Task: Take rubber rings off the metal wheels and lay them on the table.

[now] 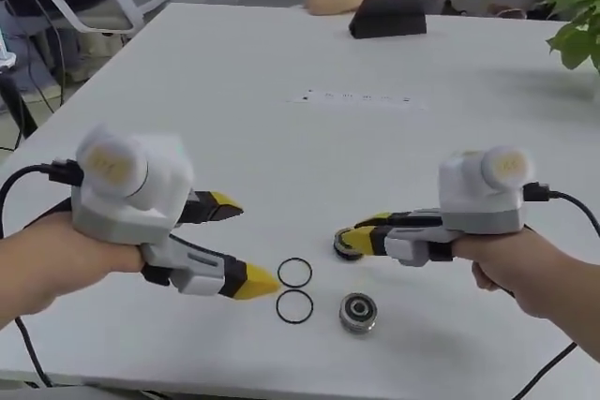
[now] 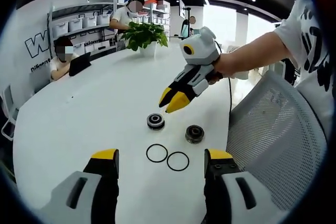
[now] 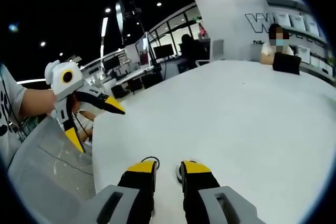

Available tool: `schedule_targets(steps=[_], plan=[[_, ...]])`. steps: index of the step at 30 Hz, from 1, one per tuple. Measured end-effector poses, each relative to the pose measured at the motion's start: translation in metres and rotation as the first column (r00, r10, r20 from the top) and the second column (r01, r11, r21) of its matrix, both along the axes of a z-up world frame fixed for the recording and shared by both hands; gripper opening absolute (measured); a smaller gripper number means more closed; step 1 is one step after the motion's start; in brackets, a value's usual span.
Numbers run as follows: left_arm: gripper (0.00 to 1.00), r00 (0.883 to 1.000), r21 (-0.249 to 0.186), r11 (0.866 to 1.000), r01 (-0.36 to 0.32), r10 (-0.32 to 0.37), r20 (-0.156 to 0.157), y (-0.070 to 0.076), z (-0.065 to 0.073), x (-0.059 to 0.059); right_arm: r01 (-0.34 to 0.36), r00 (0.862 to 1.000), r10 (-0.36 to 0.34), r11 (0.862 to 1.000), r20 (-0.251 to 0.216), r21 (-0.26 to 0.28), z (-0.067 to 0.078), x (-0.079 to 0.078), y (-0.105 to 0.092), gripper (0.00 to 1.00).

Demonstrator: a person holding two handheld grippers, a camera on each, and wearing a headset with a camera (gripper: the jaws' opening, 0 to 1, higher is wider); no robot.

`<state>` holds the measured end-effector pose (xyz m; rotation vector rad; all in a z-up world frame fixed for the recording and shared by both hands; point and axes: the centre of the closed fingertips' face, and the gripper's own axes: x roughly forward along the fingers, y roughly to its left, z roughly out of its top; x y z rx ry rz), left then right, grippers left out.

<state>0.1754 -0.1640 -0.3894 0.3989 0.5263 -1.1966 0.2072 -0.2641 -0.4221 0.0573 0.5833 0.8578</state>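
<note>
Holding left gripper (image 1: 246, 243) low, jaws wide | two rubber rings (image 1: 294, 288) flat on table (image 1: 281, 119), just off its lower tip | right gripper (image 1: 359, 231) level, jaws narrow, tips by metal wheel (image 1: 349, 244) | second wheel (image 1: 358, 312) near rings

Wheel (image 1: 343, 247) half hidden behind right tongs (image 1: 352, 233); whether tongs touch it, unclear.
</note>
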Motion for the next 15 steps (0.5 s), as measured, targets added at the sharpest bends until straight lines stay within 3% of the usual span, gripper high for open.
schedule_targets(steps=[15], plan=[[0.63,1.000,0.018,1.000,0.026,-0.026,-0.005,-0.016,-0.005,0.015,0.043,0.999,-0.043,0.999,0.001,-0.009,-0.005,0.002,-0.026,0.19]])
